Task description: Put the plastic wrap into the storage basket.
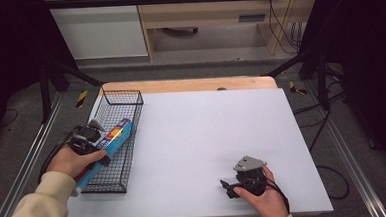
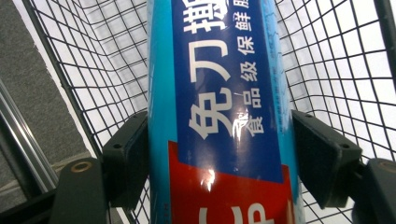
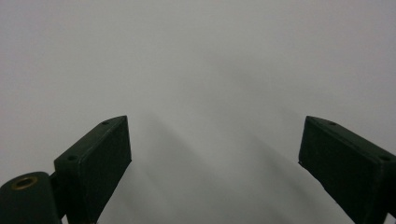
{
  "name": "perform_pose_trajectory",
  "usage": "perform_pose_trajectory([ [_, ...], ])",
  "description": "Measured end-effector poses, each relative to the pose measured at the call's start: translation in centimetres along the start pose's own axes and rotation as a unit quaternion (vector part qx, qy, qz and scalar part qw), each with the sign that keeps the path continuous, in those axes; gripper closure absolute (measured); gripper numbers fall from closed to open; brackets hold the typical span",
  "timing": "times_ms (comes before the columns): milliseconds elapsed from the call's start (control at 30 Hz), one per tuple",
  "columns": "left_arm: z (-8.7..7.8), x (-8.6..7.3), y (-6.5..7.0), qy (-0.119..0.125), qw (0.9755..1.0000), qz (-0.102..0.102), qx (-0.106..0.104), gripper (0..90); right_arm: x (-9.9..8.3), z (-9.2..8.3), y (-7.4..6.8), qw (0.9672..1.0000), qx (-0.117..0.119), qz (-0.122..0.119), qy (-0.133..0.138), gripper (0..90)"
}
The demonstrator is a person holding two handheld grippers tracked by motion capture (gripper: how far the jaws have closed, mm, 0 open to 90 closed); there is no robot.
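Note:
A long blue box with a red panel and white print lies slanted in the black wire basket at the table's left edge. Its near end sticks out over the basket's front rim. My left gripper straddles this box, one black jaw on each side. The pads sit at its edges without visibly pressing on it, so the gripper is open. My right gripper rests low on the white table near the front edge, jaws pointing left. It is open with nothing between the jaws.
The basket mesh surrounds the box on both sides. The white table top stretches from the basket to the right edge. A wooden strip runs along the table's far side, and metal rails run along the floor on the left.

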State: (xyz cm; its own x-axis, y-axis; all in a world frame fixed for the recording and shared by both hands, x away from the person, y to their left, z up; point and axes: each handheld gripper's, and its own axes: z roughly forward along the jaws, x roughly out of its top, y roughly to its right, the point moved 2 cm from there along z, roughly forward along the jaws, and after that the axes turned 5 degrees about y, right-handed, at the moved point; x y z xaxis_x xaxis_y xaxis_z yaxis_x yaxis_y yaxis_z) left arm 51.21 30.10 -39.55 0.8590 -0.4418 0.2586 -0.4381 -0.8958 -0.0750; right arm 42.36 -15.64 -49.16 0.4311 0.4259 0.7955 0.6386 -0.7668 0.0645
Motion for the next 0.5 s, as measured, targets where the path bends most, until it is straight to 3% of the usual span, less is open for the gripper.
perform_pose_trajectory([
  [67,-0.2,0.0,-0.1,0.011,0.9999,-0.002,-0.001,25.9,0.0,0.0,0.0,1.0000,-0.001,0.004,-0.001,9.7],
  [167,-1.2,0.1,-0.1,0.048,0.9988,-0.003,-0.006,22.8,0.0,0.0,0.0,1.0000,0.000,0.000,0.000,9.7],
  [267,-2.9,0.4,0.7,0.116,0.9931,-0.007,-0.013,17.7,0.0,0.1,0.0,1.0000,0.000,0.002,0.001,9.7],
  [367,-4.4,0.8,2.1,0.188,0.9821,0.007,0.003,14.5,0.0,0.0,0.0,1.0000,-0.002,0.002,0.000,9.6],
  [500,-5.6,1.2,5.5,0.257,0.9660,0.024,-0.020,10.4,0.0,-0.2,0.2,1.0000,-0.008,0.005,0.002,9.7],
])
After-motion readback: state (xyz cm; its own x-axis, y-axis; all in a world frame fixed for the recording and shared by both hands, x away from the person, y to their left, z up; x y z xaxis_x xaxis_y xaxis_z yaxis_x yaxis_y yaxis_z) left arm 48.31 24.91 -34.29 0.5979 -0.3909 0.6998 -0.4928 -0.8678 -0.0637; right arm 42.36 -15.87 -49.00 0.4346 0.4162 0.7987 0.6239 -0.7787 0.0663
